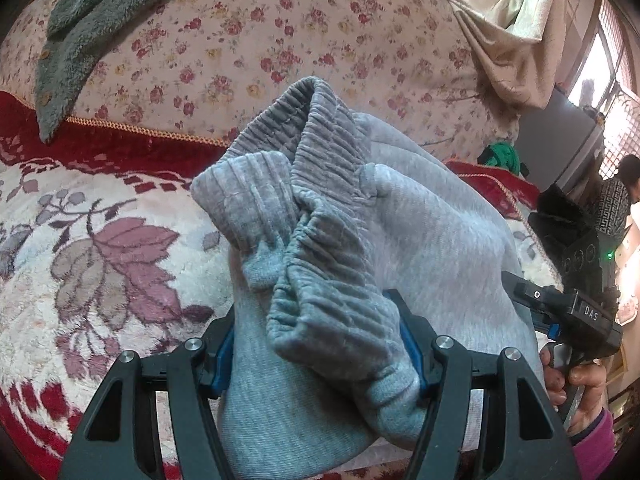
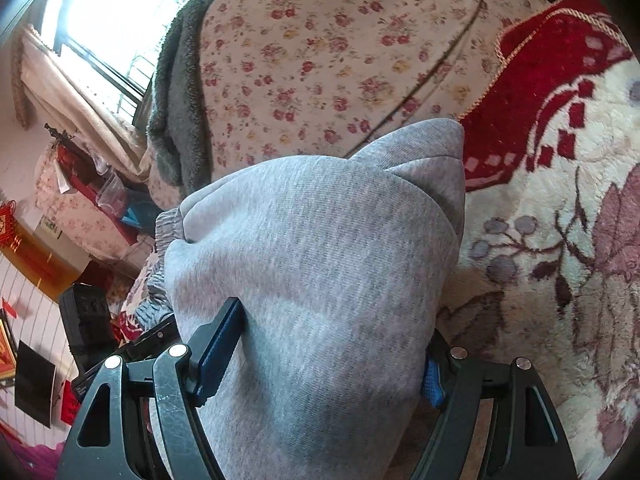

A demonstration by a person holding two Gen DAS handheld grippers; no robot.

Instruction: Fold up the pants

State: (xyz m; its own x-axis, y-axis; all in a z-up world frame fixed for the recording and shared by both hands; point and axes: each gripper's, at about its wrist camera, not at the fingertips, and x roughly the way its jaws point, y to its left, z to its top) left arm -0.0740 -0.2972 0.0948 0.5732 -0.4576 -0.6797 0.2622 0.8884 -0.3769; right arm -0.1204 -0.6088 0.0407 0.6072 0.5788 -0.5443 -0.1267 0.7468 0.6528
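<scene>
The grey sweatpants (image 1: 420, 240) are bunched and lifted above the floral blanket. My left gripper (image 1: 320, 344) is shut on the thick bundle near the ribbed elastic waistband (image 1: 312, 152), which stands up in front of it. My right gripper (image 2: 328, 348) is shut on a wide folded mass of the same pants (image 2: 312, 248), with cloth filling the gap between its blue pads (image 2: 218, 344). The right gripper and the hand holding it also show in the left wrist view (image 1: 576, 320) at the right.
A cream and red floral blanket (image 1: 100, 248) covers the bed below. A rose-print quilt (image 1: 280, 40) is heaped behind, with a grey-green fleece garment (image 1: 76, 40) on it. Curtains and a window (image 2: 112, 12) are to the side. A person (image 1: 624, 192) stands far right.
</scene>
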